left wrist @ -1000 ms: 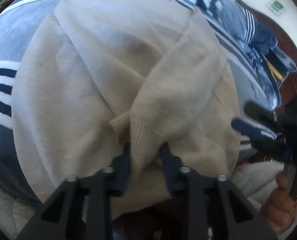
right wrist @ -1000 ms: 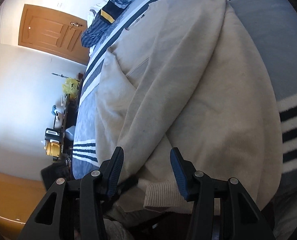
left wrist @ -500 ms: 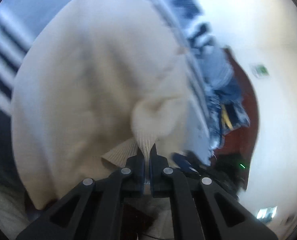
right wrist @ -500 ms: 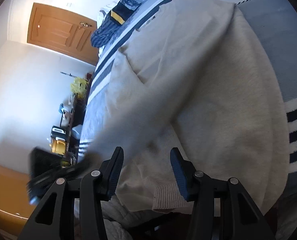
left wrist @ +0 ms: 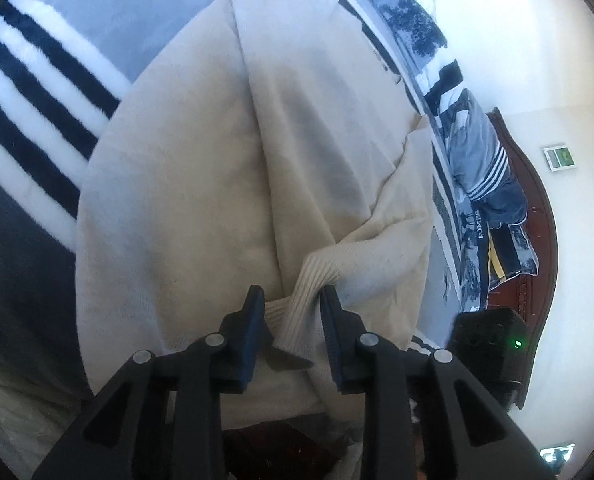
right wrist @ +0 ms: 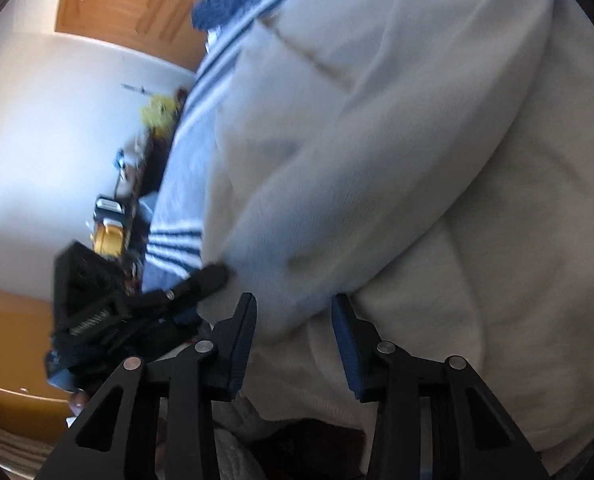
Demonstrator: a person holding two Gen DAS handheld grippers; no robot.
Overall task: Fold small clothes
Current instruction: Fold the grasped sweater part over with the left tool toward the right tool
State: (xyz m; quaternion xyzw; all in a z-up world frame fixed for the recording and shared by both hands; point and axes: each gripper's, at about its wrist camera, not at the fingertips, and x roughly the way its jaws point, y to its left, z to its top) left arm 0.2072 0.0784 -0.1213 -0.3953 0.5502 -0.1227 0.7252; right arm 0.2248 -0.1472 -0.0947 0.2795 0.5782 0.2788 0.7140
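- Left wrist view: the cream knit sweater [left wrist: 225,168] lies spread on a bed, over a grey blanket [left wrist: 109,20] with bold black and white stripes at the left.
- At the right, a printed dark-blue-and-white pillow [left wrist: 413,20] and bundled striped bedding [left wrist: 481,160] lie along a curved dark wooden headboard [left wrist: 537,200]; a small wall panel [left wrist: 560,157] sits on the white wall beyond it.
- A black box with a green light [left wrist: 493,344] stands at the near right, just beside the sweater's edge; it appears to be the body of the other tool.
- The sweater's long axis runs from near to far, its neckline toward the far pillow end and its ribbed hem at the near edge of the bed.
- One sleeve is folded in across the body from the right, and its ribbed cuff [left wrist: 313,280] points down toward the near side.
- The left hand-held gripper [left wrist: 291,300] has its jaws parted to a moderate gap; the cuff hangs between them and rests against the right finger, not pinched.
- Right wrist view: the right hand-held gripper [right wrist: 293,308] is wide apart and grasps nothing, poised over soft, blurred folds of the sweater [right wrist: 437,200].
- The left hand-held gripper [right wrist: 213,276] reaches in from the left, its tip touching the fabric.
- Farther left stand a wooden door [right wrist: 129,12], a white wall and a cluttered stand with a yellow item [right wrist: 109,236].
- The knit looks fine and matte, ribbed only at cuff and hem.
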